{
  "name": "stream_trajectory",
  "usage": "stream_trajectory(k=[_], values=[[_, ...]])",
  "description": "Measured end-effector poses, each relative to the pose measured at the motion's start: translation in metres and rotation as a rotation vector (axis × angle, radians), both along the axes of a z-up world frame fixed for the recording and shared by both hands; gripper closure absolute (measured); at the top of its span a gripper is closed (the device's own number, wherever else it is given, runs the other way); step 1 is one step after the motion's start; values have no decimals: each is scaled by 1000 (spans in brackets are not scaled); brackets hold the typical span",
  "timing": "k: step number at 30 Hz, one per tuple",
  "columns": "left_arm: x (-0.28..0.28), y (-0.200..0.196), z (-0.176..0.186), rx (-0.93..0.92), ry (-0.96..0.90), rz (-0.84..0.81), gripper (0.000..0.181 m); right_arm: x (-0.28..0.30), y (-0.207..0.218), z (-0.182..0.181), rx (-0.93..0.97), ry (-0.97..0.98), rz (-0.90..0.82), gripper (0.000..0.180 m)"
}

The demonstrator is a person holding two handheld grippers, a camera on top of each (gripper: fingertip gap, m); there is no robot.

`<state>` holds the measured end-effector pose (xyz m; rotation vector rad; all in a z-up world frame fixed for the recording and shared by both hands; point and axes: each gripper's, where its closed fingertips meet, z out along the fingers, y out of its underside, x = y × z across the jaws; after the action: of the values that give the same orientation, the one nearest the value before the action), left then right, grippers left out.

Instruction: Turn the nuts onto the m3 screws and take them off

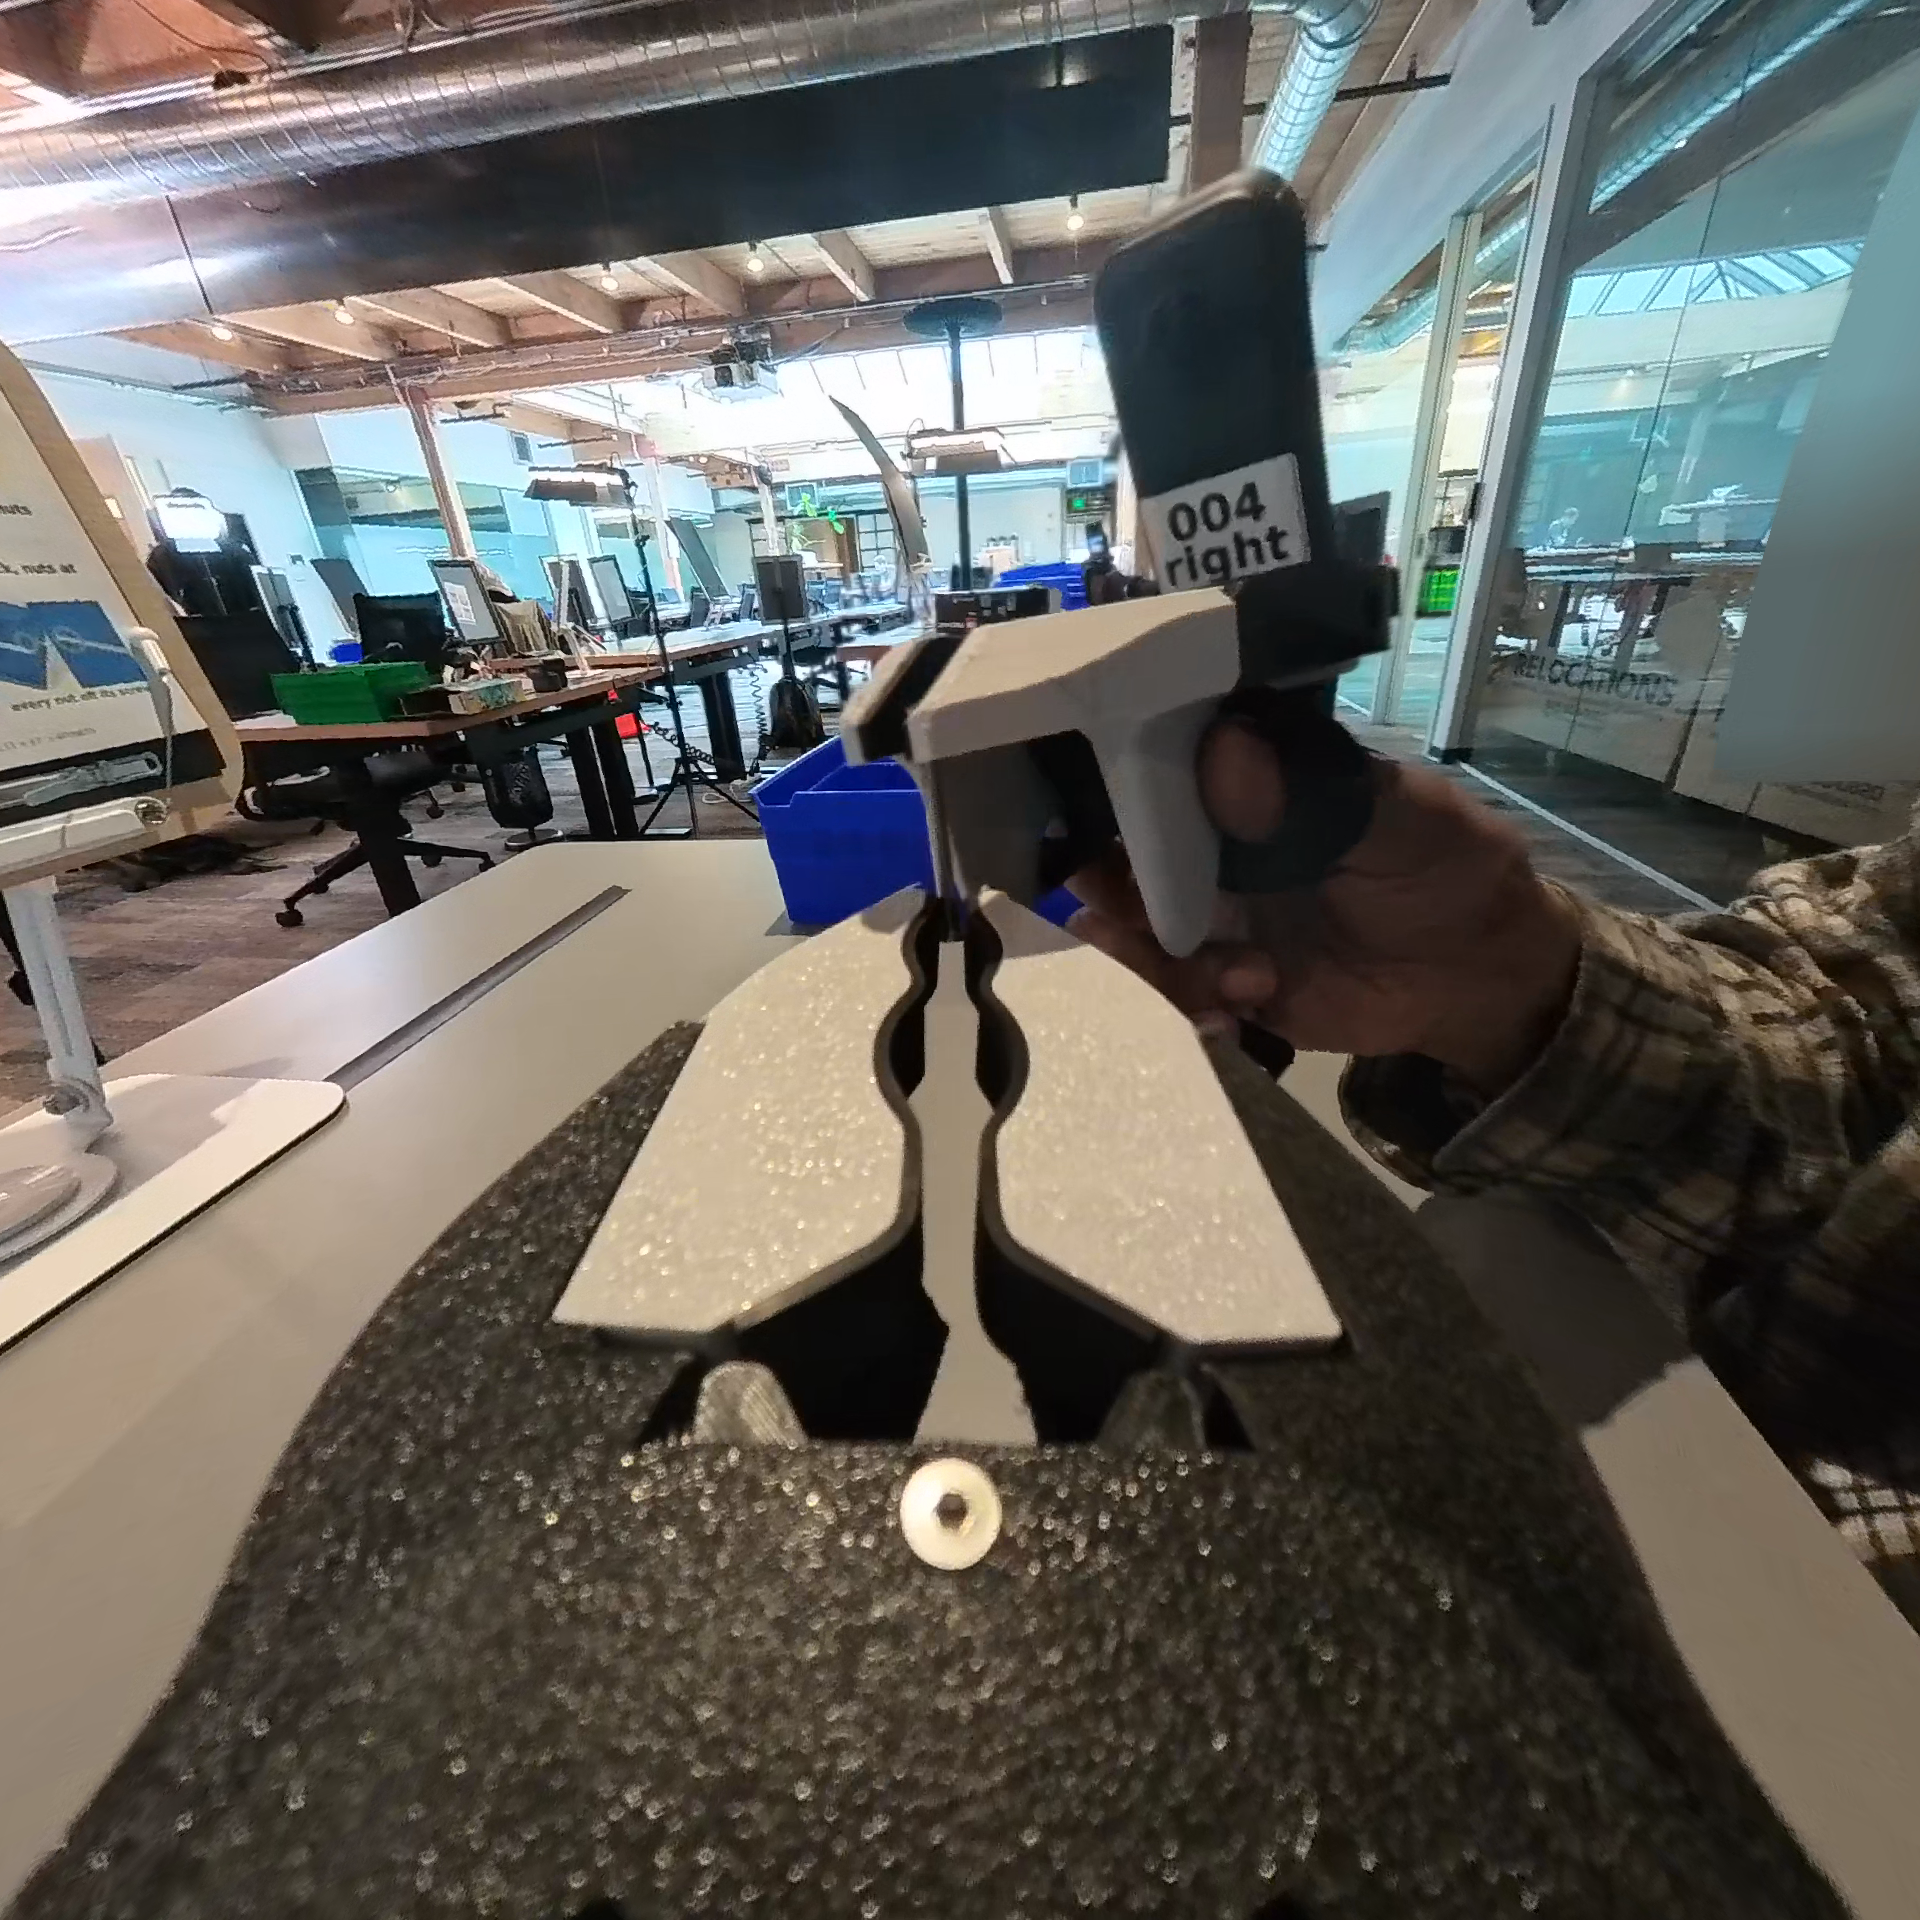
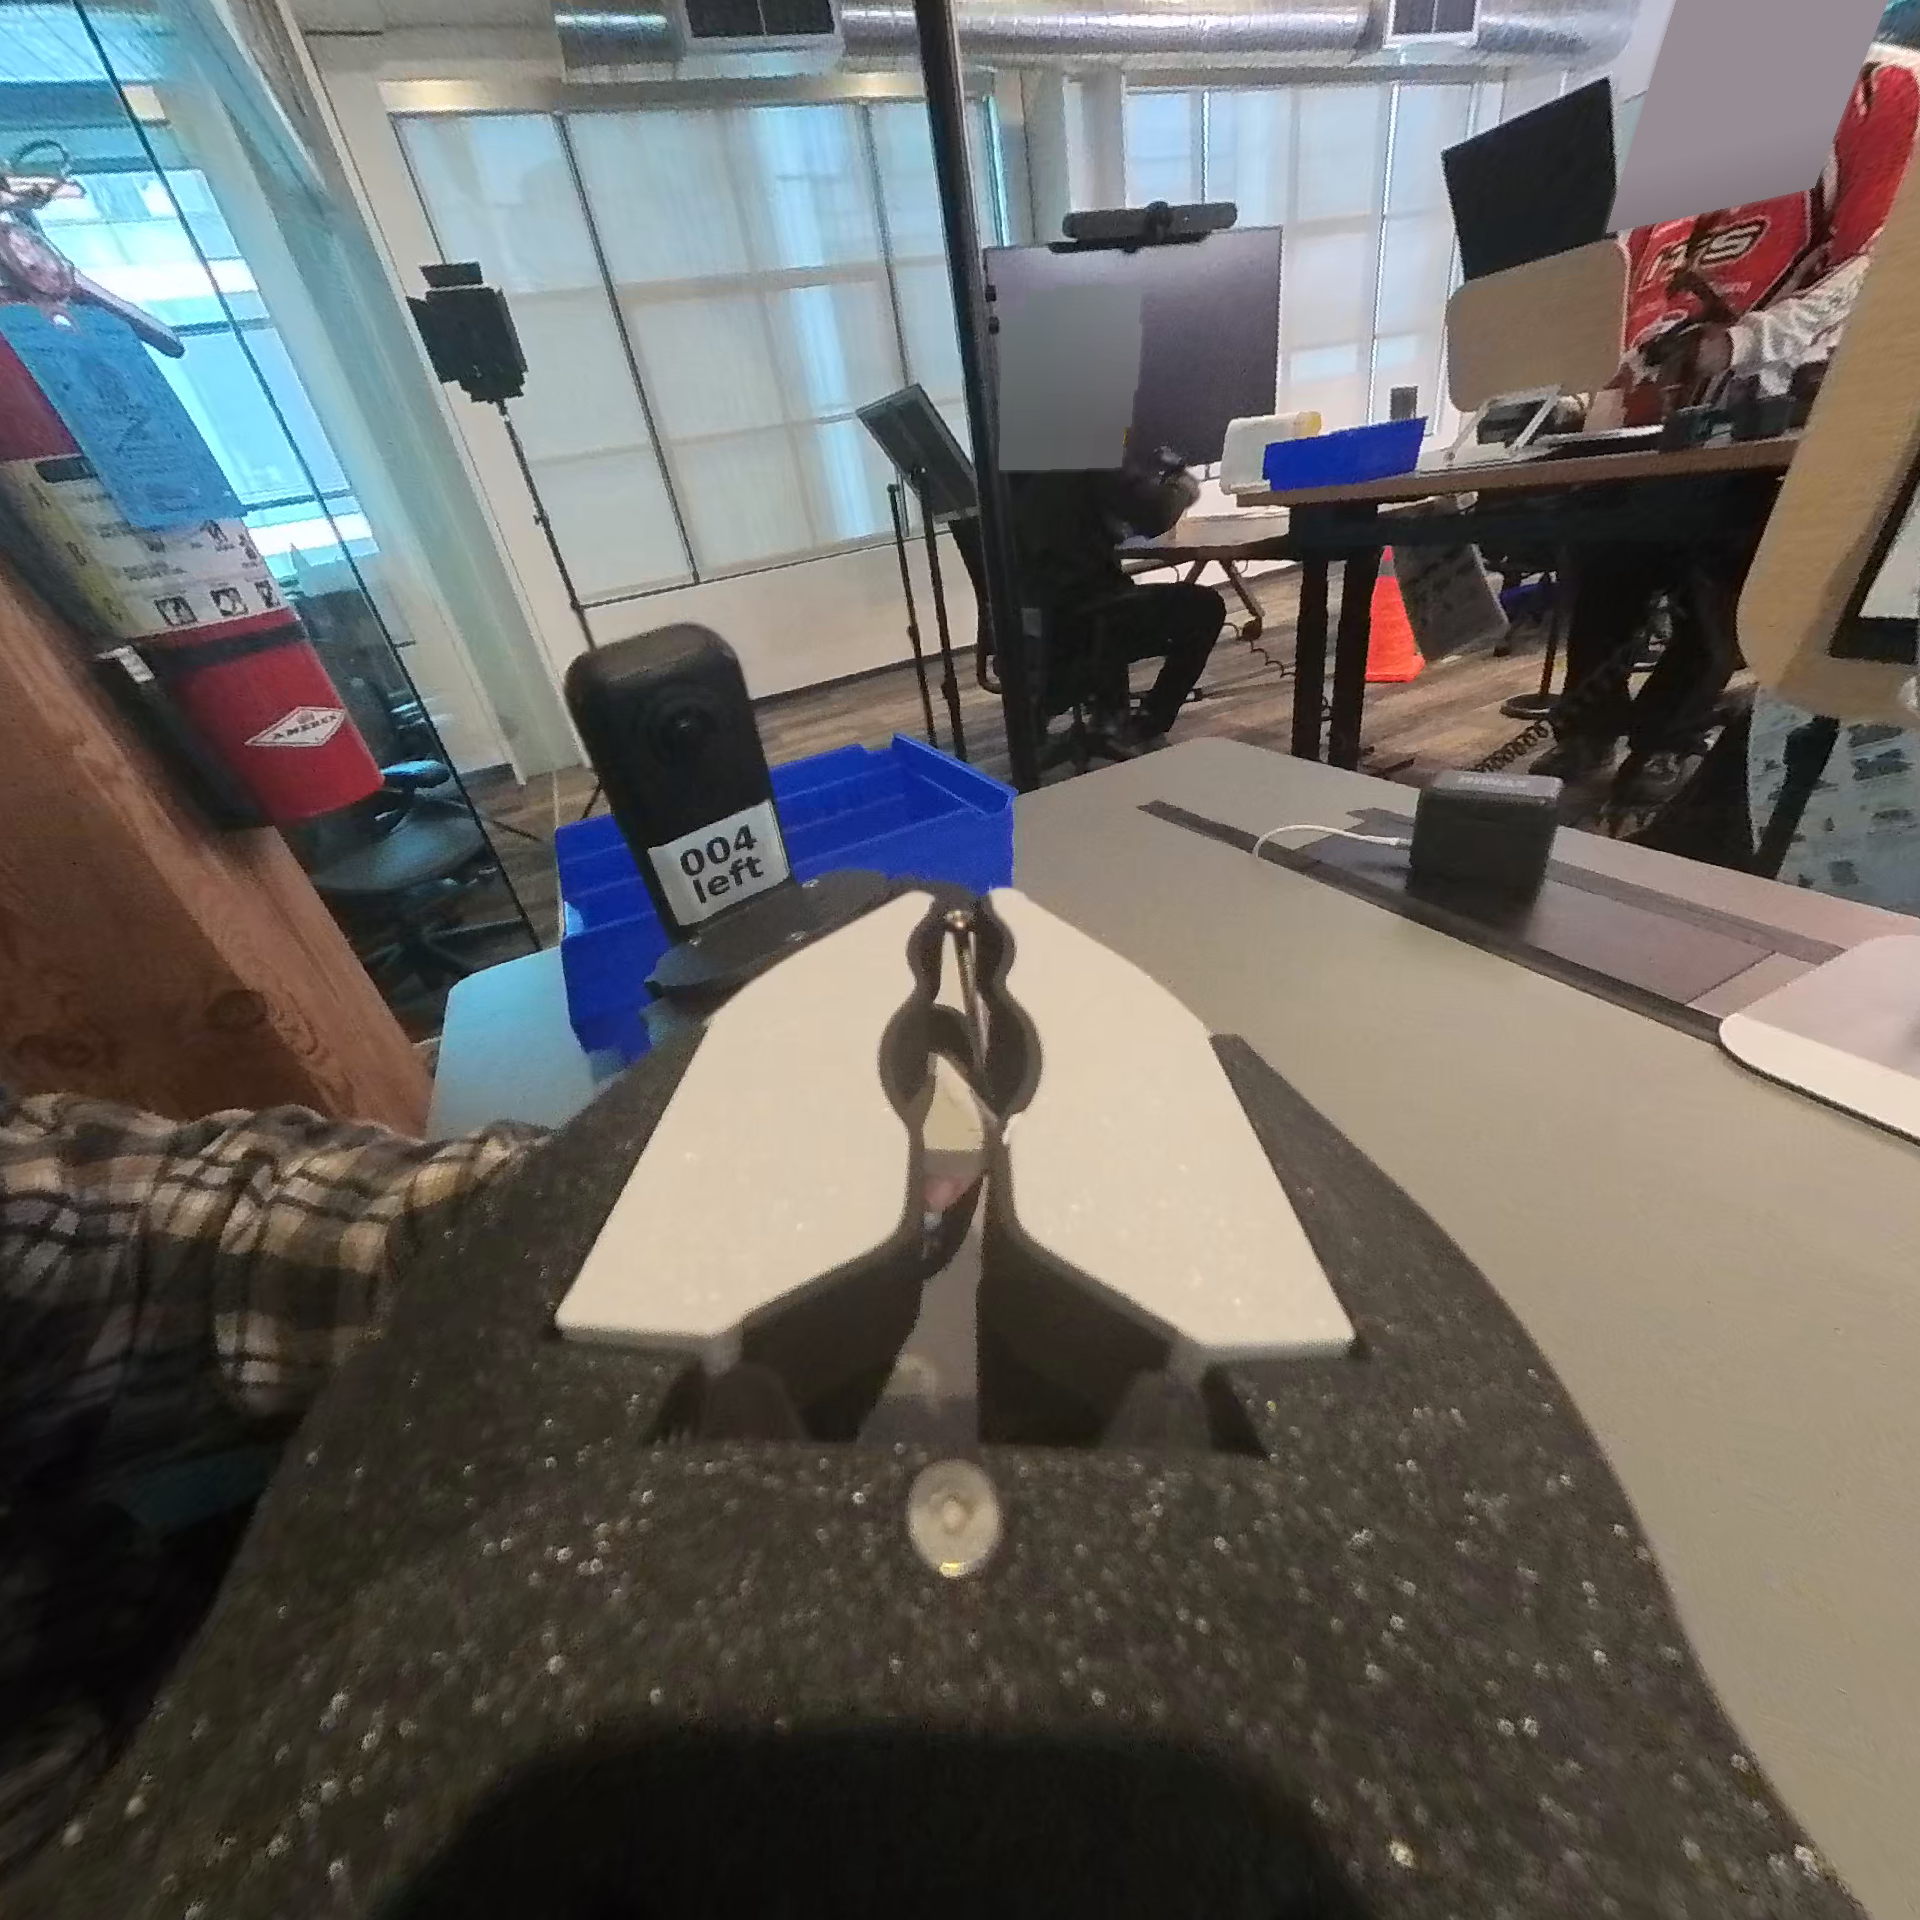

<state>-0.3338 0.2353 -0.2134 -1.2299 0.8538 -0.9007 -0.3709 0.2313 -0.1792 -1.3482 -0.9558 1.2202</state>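
A thin dark M3 screw [image 2: 974, 997] lies along the gap between my right gripper's [image 2: 961, 914] white fingers, which are shut on it. A small nut [image 2: 954, 916] sits at the screw's tip end. In the left wrist view my right gripper [image 1: 951, 896] points down from the upper right, held by a hand [image 1: 1403, 935]. Its tips meet my left gripper [image 1: 951, 930] above the grey table [image 1: 416, 987]. My left gripper's fingers are closed to a narrow slit and pinch the small part at that meeting point. The contact itself is mostly hidden.
A blue bin [image 1: 831, 842] stands just behind the grippers at the table's far edge; it also shows in the right wrist view [image 2: 862, 810]. A tablet on a white stand [image 1: 104, 623] is at the left. A small black box [image 2: 1481, 831] with a white cable sits on the table's dark strip. About 4 cm separates my left fingertips from my right.
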Motion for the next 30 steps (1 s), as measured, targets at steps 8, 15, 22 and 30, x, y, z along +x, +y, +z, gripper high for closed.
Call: stream_trajectory(k=[8,15,22,30], values=[[6,-18,8,6,-39,-147,178,7,-17,7,28,13,301,175],[20,-32,0,-26,-13,-271,178,29,-14,21,-12,103,539,175],[17,-21,-4,-47,-1,-209,177,48,1,30,8,108,384,175],[16,-15,-6,-64,-5,-171,177,228,59,21,-10,-170,-225,175]])
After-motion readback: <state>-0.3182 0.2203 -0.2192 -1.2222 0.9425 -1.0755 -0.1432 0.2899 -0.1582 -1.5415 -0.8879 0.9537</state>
